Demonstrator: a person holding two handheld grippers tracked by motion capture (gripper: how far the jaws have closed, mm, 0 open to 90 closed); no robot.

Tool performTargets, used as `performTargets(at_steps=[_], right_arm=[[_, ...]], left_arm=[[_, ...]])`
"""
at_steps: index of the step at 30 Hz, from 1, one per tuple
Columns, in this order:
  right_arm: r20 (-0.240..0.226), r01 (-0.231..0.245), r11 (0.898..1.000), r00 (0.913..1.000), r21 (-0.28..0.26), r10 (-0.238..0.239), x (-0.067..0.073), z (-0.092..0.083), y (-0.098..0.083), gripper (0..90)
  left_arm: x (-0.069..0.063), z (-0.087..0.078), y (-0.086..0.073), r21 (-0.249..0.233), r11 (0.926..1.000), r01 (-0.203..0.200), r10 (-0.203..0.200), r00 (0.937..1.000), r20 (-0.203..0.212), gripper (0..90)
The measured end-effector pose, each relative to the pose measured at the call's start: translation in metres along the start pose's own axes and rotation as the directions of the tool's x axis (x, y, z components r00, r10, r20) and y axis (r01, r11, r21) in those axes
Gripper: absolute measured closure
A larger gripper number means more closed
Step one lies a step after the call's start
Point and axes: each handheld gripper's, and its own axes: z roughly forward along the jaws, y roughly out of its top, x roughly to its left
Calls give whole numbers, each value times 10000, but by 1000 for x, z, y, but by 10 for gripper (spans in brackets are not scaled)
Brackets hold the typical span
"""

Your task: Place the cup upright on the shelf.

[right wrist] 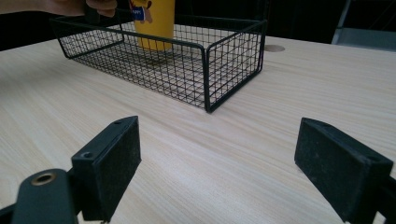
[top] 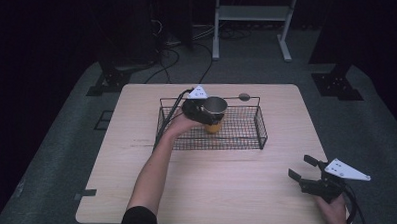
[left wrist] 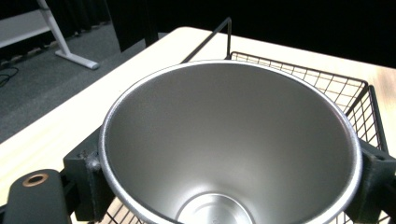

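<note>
We hold the cup (top: 215, 106) in our left hand-held gripper (top: 202, 111), whose jaws are clamped on its two sides just under the rim. In the left gripper view the cup (left wrist: 229, 144) is seen from above: a steel inside, the mouth open to the top, the round bottom far down. So its long axis stands about upright, mouth up, maybe a little tilted toward the camera. The outside is yellow, as the right gripper view shows (right wrist: 156, 21).

The cup is inside the wire basket (top: 262, 131), in its left half, toward the far side. We cannot tell for sure if the bottom touches the basket floor or hangs just above it; in the right gripper view it seems to be at the floor or very close to it.

The right hand-held gripper (top: 304, 168) is well apart, over the near right corner of the table (top: 224, 188). Its jaws stand wide apart and hold nothing. It points toward the basket (right wrist: 205, 60), which lies to the far left of it.

The left hand is clearly the nearer one, as it has the cup already. We judge that the coming move depends on height: if the cup is set down, it goes straight down along its own axis; if taken out, straight up over the basket wall.
</note>
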Motion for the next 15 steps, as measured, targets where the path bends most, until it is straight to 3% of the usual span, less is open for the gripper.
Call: performTargets(at_steps=[3, 7, 11, 15], right_arm=[[-10, -9, 10000, 10000, -19, 9, 0, 0, 0, 134], [3, 68, 10000, 10000, -4, -68, 0, 0, 0, 134], [4, -6, 10000, 10000, -15, 6, 0, 0, 0, 134], [-2, 25, 10000, 10000, -1, -25, 0, 0, 0, 134]], left_arm=[[0, 2, -1, 326, 9993, -178, 175, 9998, 91, 110], [1, 4, -3, 511, 9986, -120, 113, 9998, 138, 109], [-1, 7, -5, 900, 9950, -441, 433, 9990, 113, 108], [0, 8, -6, 935, 9952, -303, 302, 9995, 16, 89]])
